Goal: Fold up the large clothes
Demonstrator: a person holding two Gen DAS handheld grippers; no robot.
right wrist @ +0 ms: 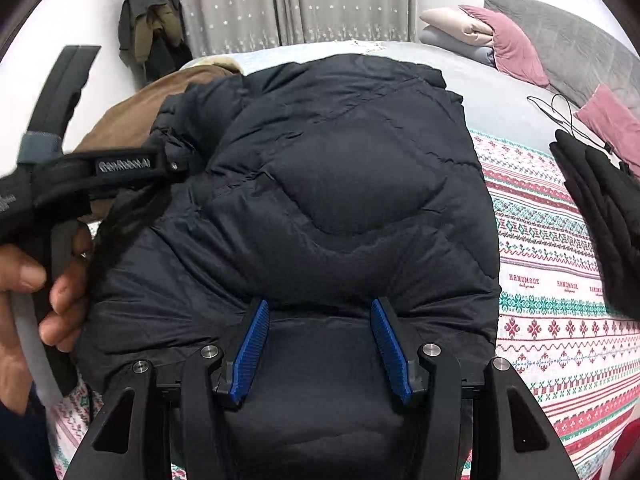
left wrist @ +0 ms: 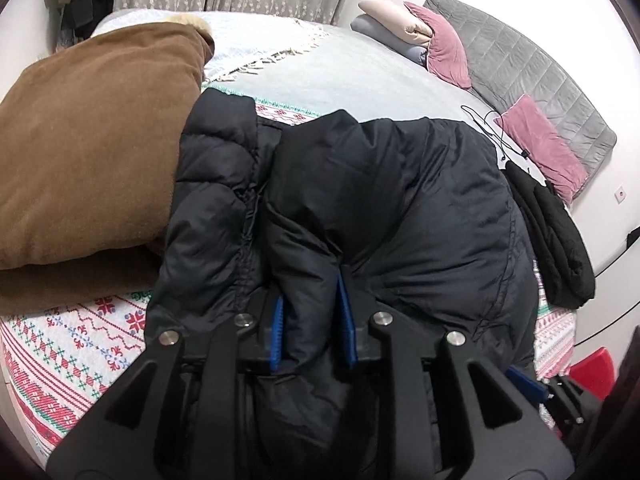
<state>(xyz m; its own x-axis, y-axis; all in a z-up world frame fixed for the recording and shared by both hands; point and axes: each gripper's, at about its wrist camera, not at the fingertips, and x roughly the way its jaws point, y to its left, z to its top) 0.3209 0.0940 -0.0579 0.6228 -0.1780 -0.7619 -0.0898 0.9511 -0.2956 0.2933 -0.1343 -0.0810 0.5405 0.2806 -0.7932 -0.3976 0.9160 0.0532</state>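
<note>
A large black puffer jacket (left wrist: pixel 420 208) lies bunched on the patterned bed cover; it fills the middle of the right wrist view (right wrist: pixel 340 184) too. My left gripper (left wrist: pixel 310 288) is shut on a thick fold of the jacket's near edge, fabric squeezed between the blue pads (left wrist: pixel 346 316). My right gripper (right wrist: pixel 320 308) stands open with its blue pads (right wrist: pixel 252 344) wide apart at the jacket's near edge, fabric between them but not pinched. The left gripper's body and the hand holding it show at the left of the right wrist view (right wrist: pixel 60 184).
A brown folded coat (left wrist: pixel 92 140) lies left of the jacket. A folded black garment (left wrist: pixel 556 232) lies at the right, with a black cable (left wrist: pixel 492 128) beyond it. Pink cushions (left wrist: pixel 540 144), a grey headboard pad (left wrist: pixel 532 64) and folded bedding (left wrist: pixel 392 20) line the far side.
</note>
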